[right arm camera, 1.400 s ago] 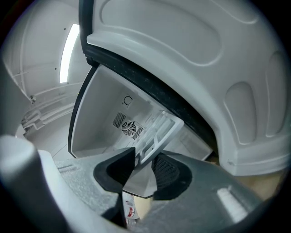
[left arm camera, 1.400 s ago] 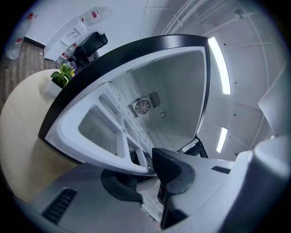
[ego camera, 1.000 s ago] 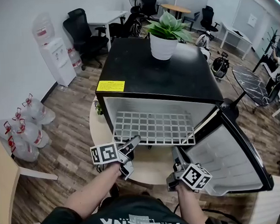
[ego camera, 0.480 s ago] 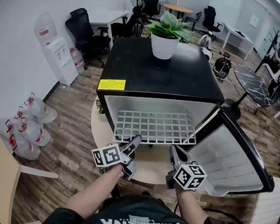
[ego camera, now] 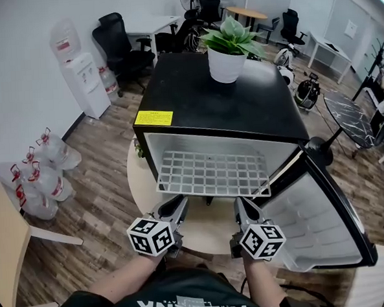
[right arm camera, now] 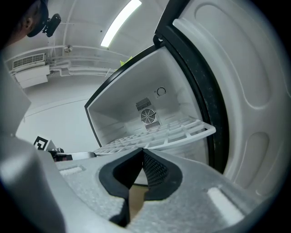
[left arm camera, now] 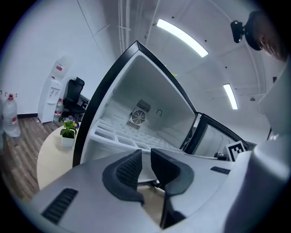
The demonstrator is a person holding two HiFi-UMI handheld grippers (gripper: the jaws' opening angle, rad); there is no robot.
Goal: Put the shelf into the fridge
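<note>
Head view: shelf [ego camera: 212, 173] sits half inside fridge [ego camera: 208, 97], front edge overhanging toward 6 o'clock; I'd push both corners evenly, kept level. Open door [ego camera: 316, 226] crowds 4 o'clock.

Left gripper view: left gripper [left arm camera: 145, 159] slightly parted, empty.

Right gripper view: right gripper [right arm camera: 142, 157] pressed together, empty.

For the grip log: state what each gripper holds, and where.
Nothing is held. The right gripper is shut on nothing; the left gripper is slightly open and empty. The white grid shelf lies ungripped, partly inside the open black fridge.
</note>
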